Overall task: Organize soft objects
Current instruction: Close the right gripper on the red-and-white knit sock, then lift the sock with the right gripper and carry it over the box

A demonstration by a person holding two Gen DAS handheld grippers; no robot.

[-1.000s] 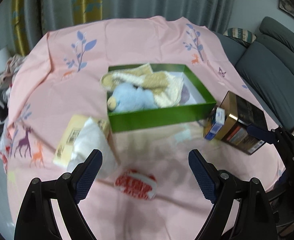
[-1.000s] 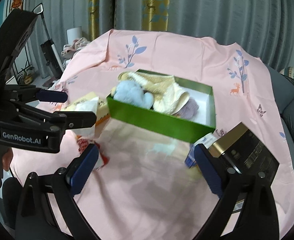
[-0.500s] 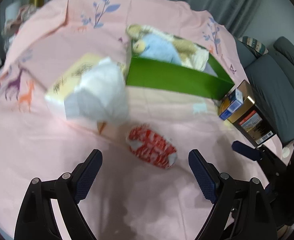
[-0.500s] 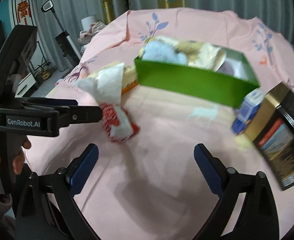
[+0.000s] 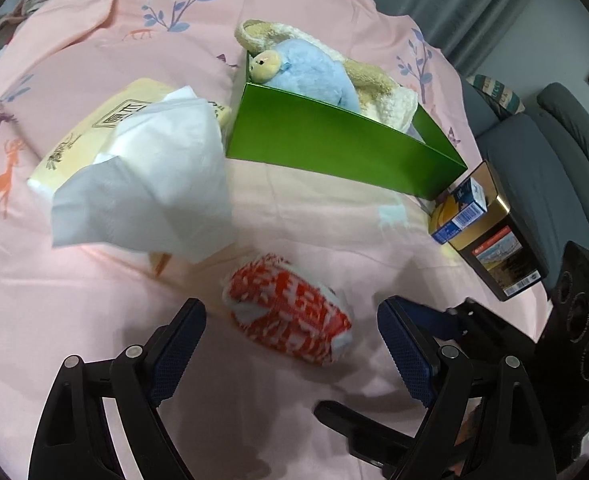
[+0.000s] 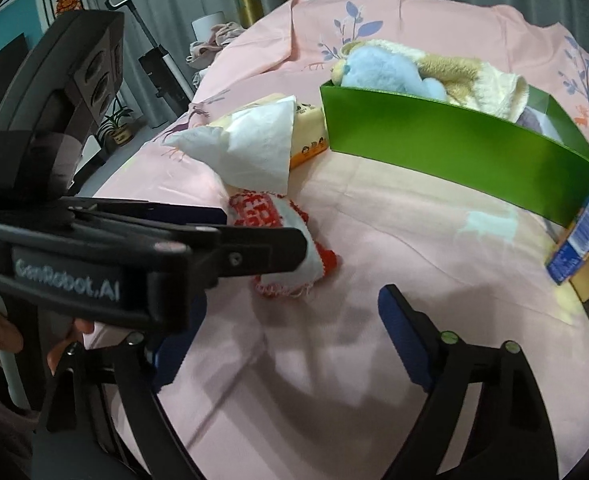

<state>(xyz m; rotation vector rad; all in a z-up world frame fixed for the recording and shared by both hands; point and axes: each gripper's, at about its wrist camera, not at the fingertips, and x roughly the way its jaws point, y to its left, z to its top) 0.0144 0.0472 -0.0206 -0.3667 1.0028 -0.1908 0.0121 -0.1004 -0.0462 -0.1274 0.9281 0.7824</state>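
A red-and-white knitted cloth (image 5: 288, 322) lies bunched on the pink tablecloth, between and just ahead of my open left gripper (image 5: 290, 350). In the right wrist view the same cloth (image 6: 290, 236) is partly hidden behind the left gripper's body. My right gripper (image 6: 286, 340) is open and empty, low over the cloth. A green box (image 5: 334, 148) behind holds a blue plush toy (image 5: 314, 76) and cream fleece items; the box also shows in the right wrist view (image 6: 454, 148).
A yellow tissue pack (image 5: 106, 128) with a white tissue (image 5: 154, 176) sticking out lies left of the box. A small blue carton (image 5: 460, 210) and a gold-black tin (image 5: 498, 240) stand at the right. A grey sofa (image 5: 542, 152) is beyond the table.
Both grippers have moved down and closer to the table. The red-and-white cloth now sits between the left gripper's fingers. Both stay open.
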